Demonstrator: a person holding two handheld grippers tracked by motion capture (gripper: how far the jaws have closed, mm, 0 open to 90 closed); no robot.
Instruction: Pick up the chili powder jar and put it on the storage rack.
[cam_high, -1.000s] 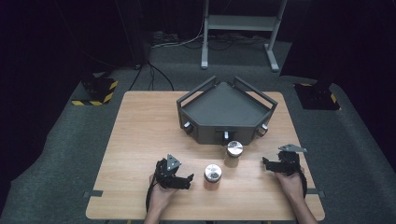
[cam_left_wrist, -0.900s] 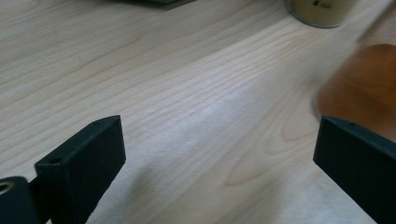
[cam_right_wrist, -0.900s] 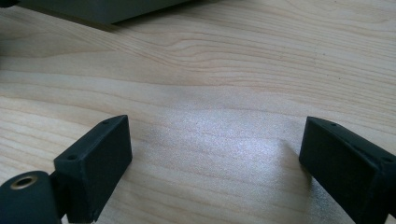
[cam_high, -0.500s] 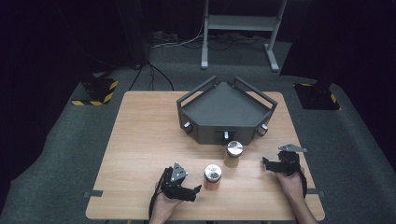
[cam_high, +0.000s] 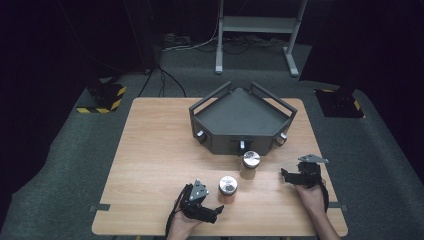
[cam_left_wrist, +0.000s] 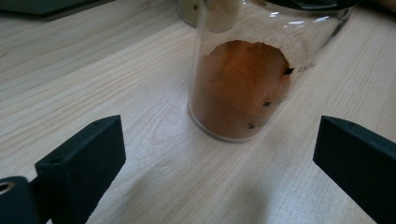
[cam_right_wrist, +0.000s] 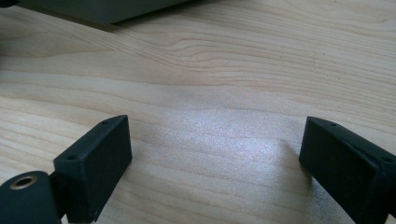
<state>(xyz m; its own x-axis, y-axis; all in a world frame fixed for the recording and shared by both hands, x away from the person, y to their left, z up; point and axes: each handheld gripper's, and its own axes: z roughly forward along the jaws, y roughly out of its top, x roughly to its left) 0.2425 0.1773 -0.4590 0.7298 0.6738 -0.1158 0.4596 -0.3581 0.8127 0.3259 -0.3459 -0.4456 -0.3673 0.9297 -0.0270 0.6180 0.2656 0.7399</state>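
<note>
Two glass jars with metal lids stand on the wooden table (cam_high: 150, 150). The nearer jar (cam_high: 228, 188) holds orange-brown powder, and the farther jar (cam_high: 250, 163) stands just in front of the dark tray. My left gripper (cam_high: 218, 213) lies at the table's near edge, left of and below the nearer jar, pointing at it. In the left gripper view its jaws stand wide apart around nothing, my left gripper (cam_left_wrist: 222, 140) a little short of the powder jar (cam_left_wrist: 243, 88). My right gripper (cam_high: 285, 177) rests at the right, open over bare wood (cam_right_wrist: 215, 140).
A dark grey angular tray (cam_high: 240, 117) with raised rails sits at the back centre of the table; its edge (cam_right_wrist: 93, 9) shows in the right gripper view. Cables and a metal stand (cam_high: 255, 30) are on the floor beyond.
My left gripper has slid toward the near edge and a little to the right, turning its jaws toward the nearer jar. The right gripper and both jars have stayed put.
</note>
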